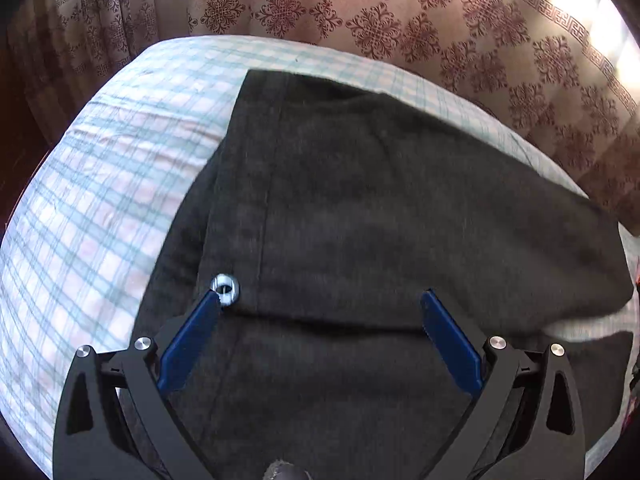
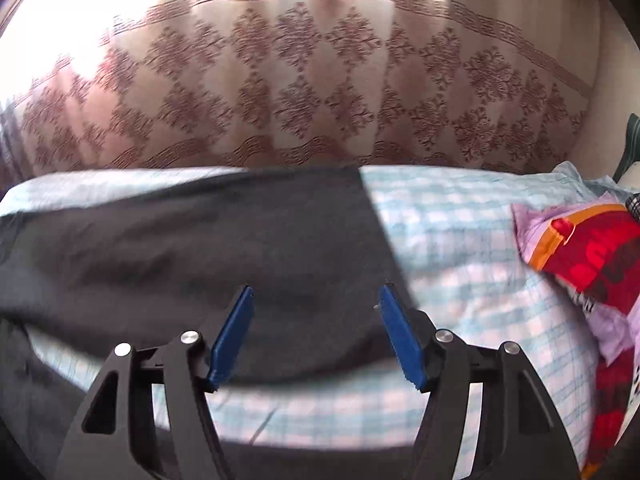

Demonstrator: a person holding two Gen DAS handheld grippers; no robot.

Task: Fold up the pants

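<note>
Dark grey pants (image 1: 360,208) lie on a bed with a pale blue and pink checked sheet (image 1: 100,208). In the left wrist view the waistband runs down the left side, with a silver button (image 1: 226,288) beside the left blue pad. My left gripper (image 1: 320,300) hovers over the pants with its jaws wide and nothing between the pads. In the right wrist view the pants (image 2: 200,248) spread to the left, their straight edge ending near the right pad. My right gripper (image 2: 316,296) is open above that folded cloth, gripping nothing.
A patterned brown curtain (image 2: 300,80) hangs behind the bed. A red, orange and lilac pillow (image 2: 592,256) lies at the right of the bed. Checked sheet (image 2: 472,248) shows between the pants and the pillow.
</note>
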